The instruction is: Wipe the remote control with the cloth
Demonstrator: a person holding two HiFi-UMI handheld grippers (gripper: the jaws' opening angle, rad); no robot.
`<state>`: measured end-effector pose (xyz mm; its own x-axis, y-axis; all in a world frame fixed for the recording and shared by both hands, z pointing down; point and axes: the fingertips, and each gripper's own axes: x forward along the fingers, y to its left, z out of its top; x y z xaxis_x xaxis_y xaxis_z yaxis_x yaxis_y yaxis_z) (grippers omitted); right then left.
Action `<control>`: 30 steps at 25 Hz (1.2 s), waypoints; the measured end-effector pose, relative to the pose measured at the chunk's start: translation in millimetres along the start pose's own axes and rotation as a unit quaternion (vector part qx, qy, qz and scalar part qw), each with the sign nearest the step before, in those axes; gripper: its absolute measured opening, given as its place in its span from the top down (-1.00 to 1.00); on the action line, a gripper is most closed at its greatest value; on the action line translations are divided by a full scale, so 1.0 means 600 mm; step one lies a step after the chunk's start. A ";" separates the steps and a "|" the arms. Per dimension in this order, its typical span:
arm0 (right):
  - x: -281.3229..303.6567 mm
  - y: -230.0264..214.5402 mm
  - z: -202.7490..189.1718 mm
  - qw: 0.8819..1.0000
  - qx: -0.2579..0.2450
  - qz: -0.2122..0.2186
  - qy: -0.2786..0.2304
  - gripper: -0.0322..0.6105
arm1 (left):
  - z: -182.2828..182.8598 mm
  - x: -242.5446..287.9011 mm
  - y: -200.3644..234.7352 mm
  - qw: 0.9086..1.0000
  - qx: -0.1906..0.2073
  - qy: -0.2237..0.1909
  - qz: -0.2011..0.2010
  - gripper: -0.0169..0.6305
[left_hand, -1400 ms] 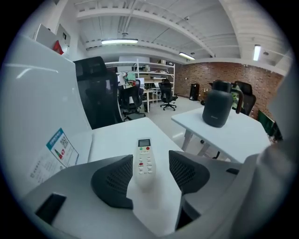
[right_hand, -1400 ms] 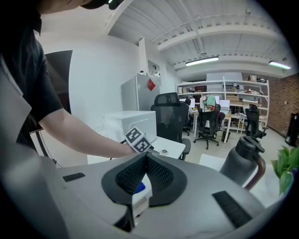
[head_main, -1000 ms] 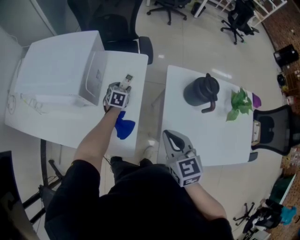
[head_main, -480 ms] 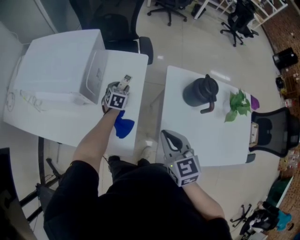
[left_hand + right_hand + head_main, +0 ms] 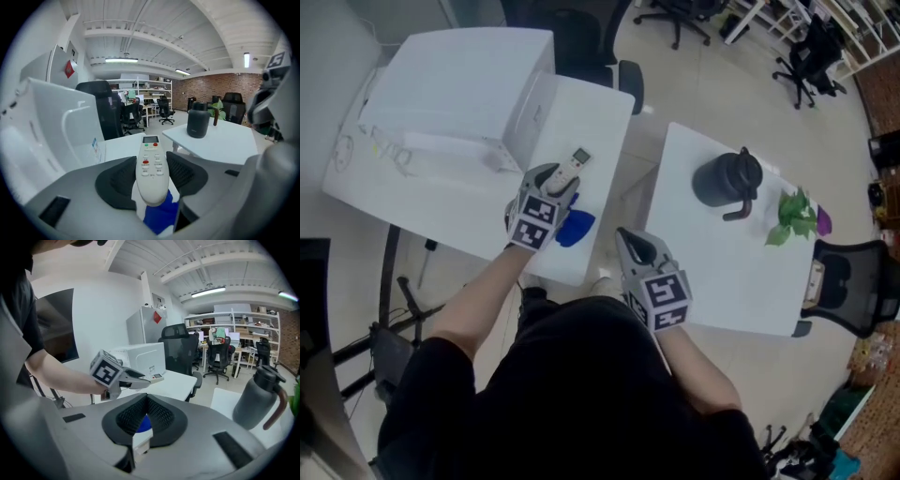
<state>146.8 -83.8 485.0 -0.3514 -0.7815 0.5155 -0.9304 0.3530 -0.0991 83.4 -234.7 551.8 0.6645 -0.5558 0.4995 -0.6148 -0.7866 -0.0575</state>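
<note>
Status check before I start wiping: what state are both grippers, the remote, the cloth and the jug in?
left gripper: jaws have just been closing, now clamped on the remote control.
remote control: held between the left jaws, clear of the table, buttons up.
cloth: lying bunched on the table, touched by neither gripper.
right gripper: shut, empty.
jug: standing upright.

— What do the things rest on?
— Two white tables, side by side, with a strip of pale floor (image 5: 712, 84) between them; the left table (image 5: 441, 211) bears a big white box (image 5: 459, 84) across its far part; a blue cloth (image 5: 575, 228) lies crumpled by its near right edge.
— And the right table (image 5: 722, 272)?
— A dark jug (image 5: 727, 180) stands toward its far side; a green sprig (image 5: 792, 217) lies beside it; a small purple thing (image 5: 823, 221) sits just past that.
</note>
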 end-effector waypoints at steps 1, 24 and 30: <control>0.014 0.010 -0.004 1.000 -0.004 0.006 0.007 0.87 | -0.003 -0.028 -0.006 1.000 0.007 -0.003 -0.004 0.31; 0.352 0.079 -0.170 0.966 -0.131 0.001 0.221 0.21 | -0.029 -0.309 0.033 0.984 0.166 -0.010 0.056 0.31; 0.342 0.071 -0.156 0.965 -0.147 -0.014 0.218 0.49 | -0.032 -0.312 0.029 0.984 0.170 -0.012 0.057 0.31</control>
<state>45.2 -180.8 666.3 -0.1902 -0.5249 0.8296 -0.8461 0.5162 0.1326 -59.7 -139.3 473.7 0.6116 -0.6483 0.4534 -0.5105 -0.7612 -0.3998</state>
